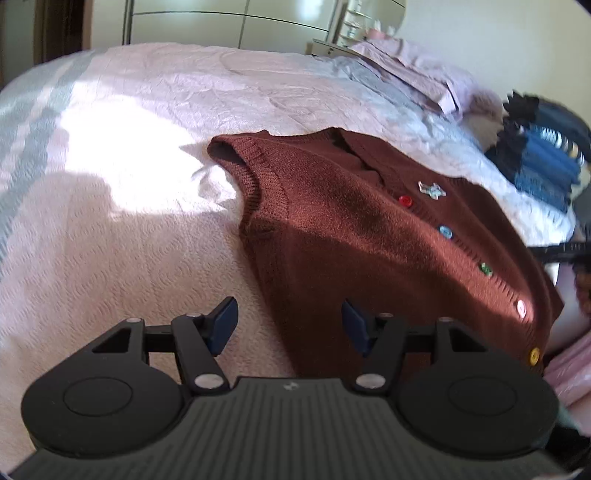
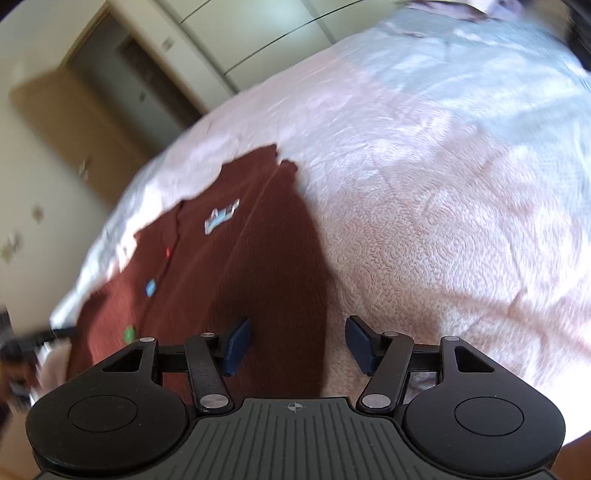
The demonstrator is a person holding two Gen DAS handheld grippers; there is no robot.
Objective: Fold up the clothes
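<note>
Pink quilted bedspread (image 1: 110, 258) lies bare left of your left claw (image 1: 290, 326), parted and empty above the brown knitted buttoned vest (image 1: 369, 240) edge. Right view: your right claw (image 2: 297, 345), parted and empty, straddles its other edge; bare bedspread right.

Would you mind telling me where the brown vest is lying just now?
The brown vest lies flat on the pink bedspread, right of centre in the left wrist view, just ahead of the left gripper; folded clothes sit beyond it.

Sunlit pink bedspread (image 1: 147, 122), pale wardrobe (image 1: 229, 26) behind, cream walls (image 1: 480, 37).
</note>
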